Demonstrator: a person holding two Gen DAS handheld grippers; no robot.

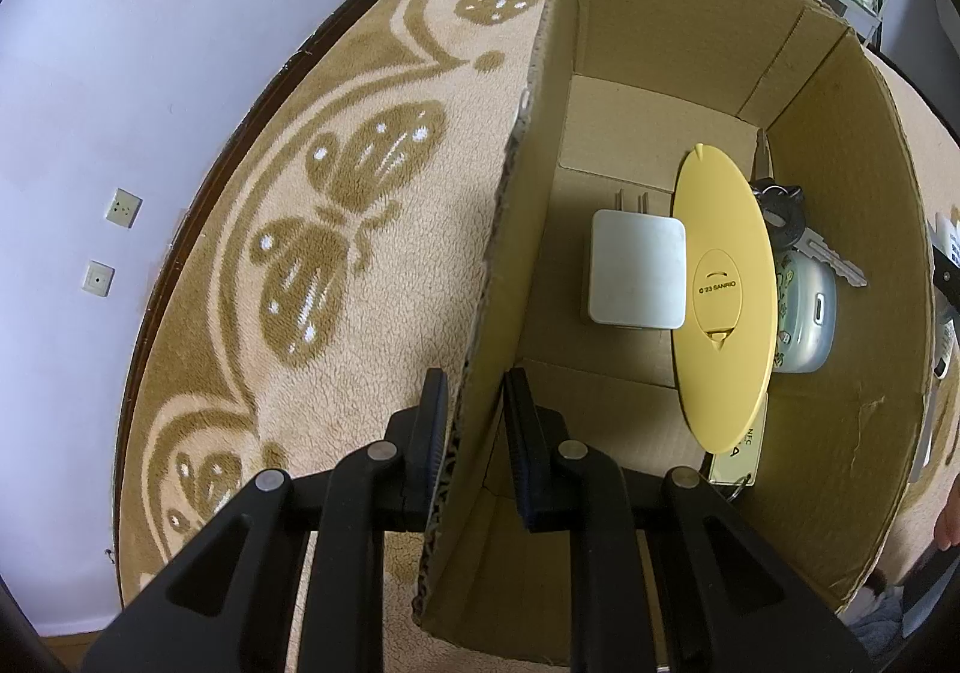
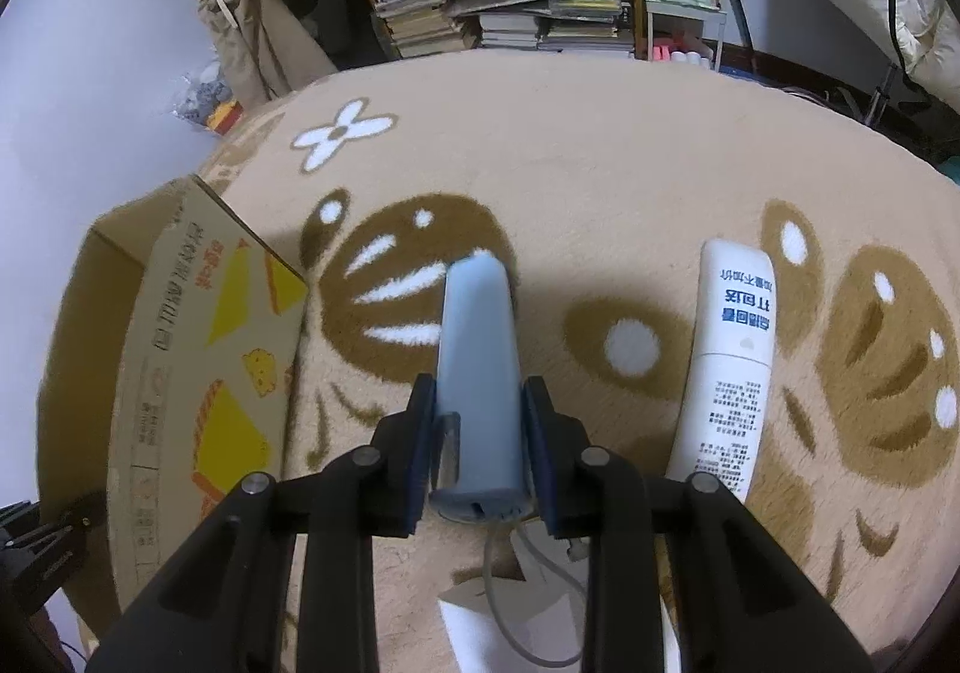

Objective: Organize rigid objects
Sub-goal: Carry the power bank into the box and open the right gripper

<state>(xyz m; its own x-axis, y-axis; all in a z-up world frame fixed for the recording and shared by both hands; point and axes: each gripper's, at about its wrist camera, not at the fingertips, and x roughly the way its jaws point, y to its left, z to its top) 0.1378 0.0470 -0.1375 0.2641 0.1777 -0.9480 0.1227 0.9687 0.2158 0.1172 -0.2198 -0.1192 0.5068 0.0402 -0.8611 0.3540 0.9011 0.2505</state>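
Note:
In the left wrist view my left gripper [image 1: 474, 391] is shut on the near wall of an open cardboard box [image 1: 840, 253]. Inside lie a white charger [image 1: 636, 268], a yellow disc [image 1: 723, 301], keys [image 1: 798, 235], a pale green earbud case [image 1: 807, 313] and a tag [image 1: 741, 454] partly under the disc. In the right wrist view my right gripper [image 2: 478, 391] is shut on a light blue tube [image 2: 477, 349], both pads pressed against its sides, and the tube points away over the rug. The box [image 2: 198, 349] stands to its left.
A white bottle with printed text [image 2: 729, 361] lies on the beige butterfly rug [image 2: 600, 162], right of the gripper. White paper and a thin cord [image 2: 522, 613] lie under the gripper. Stacked books and shelves [image 2: 510, 24] stand beyond the rug's far edge.

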